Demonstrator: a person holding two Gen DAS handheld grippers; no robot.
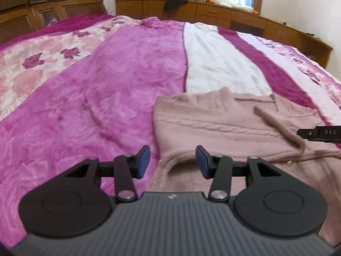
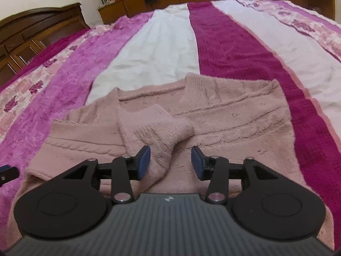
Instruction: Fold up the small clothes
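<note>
On the striped bedspread (image 2: 230, 49), both grippers, left (image 1: 173, 162) and right (image 2: 171, 162), are hovering jaws apart, gripping nothing, risking the pink sweater's (image 2: 223, 115) folded sleeve (image 2: 157, 128) slipping loose.

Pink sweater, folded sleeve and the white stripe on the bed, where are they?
Pink sweater (image 2: 245, 115): right wrist view, on its body.
Folded sleeve (image 2: 157, 125): right wrist view, near its cuff.
White stripe (image 1: 215, 64): left wrist view, mid-stripe.
</note>
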